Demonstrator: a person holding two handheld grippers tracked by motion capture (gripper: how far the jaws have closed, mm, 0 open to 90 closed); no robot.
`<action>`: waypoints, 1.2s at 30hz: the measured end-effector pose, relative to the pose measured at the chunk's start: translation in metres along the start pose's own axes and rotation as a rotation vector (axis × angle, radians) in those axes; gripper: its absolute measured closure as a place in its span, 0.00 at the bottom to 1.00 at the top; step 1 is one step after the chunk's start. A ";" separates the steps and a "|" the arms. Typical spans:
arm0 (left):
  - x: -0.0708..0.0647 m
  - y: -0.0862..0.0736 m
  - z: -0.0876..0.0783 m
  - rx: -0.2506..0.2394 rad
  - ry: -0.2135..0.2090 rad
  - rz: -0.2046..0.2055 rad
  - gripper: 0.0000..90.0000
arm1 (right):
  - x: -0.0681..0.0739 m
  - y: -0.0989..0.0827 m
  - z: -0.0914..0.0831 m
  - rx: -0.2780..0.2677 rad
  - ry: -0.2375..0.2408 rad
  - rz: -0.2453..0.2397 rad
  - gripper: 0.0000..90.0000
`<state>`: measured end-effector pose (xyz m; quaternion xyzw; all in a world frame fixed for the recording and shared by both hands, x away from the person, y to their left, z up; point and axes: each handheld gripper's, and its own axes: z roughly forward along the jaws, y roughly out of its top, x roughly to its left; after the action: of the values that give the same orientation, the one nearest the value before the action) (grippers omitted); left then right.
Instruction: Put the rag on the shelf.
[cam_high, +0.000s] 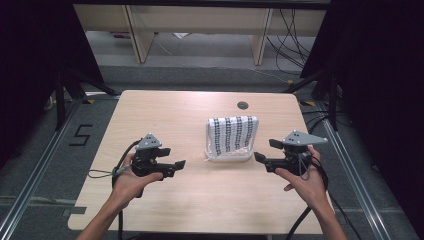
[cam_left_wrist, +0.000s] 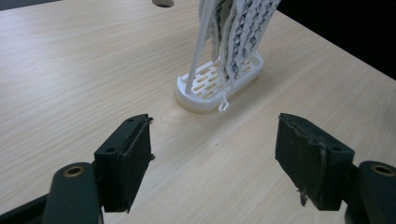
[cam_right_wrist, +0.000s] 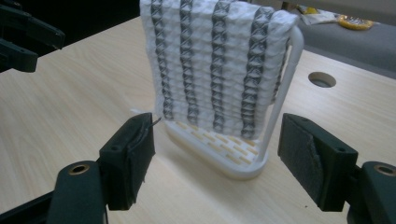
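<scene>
On the wooden table (cam_high: 165, 115), a white plastic rack (cam_high: 227, 156) stands upright with a patterned cloth (cam_high: 232, 134) draped over its top bar; the cloth is white with dark woven stripes running down it, and it hangs on both sides of the bar, its lower edge just above the rack's slotted base. Beyond the rack, toward the table's far edge, is a round cable hole (cam_high: 242, 105). To the rack's left, apart from it, the left gripper (cam_high: 181, 163) is held low over the table in a hand (cam_high: 131, 181), its jaws spread wide with only bare tabletop between them. To the rack's right, near its end but not touching, the right gripper (cam_high: 259, 157) points at the rack, jaws likewise wide apart and gripping nothing; seen along them, the rack's base and upright post sit in the gap, farther off.
</scene>
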<state>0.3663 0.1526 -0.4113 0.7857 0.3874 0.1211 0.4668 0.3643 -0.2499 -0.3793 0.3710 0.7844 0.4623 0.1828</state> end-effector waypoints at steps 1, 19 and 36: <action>0.000 -0.004 -0.002 -0.005 0.004 0.001 0.29 | 0.002 -0.003 0.000 0.002 0.000 -0.019 0.31; 0.001 -0.039 -0.013 -0.003 0.019 -0.009 0.28 | 0.020 -0.030 0.007 0.035 0.025 -0.006 0.31; 0.000 -0.066 -0.016 0.020 0.029 0.007 0.25 | 0.031 -0.049 0.016 0.065 0.051 -0.032 0.30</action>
<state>0.3243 0.1800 -0.4570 0.7898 0.3927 0.1300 0.4528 0.3333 -0.2316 -0.4272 0.3522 0.8093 0.4429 0.1577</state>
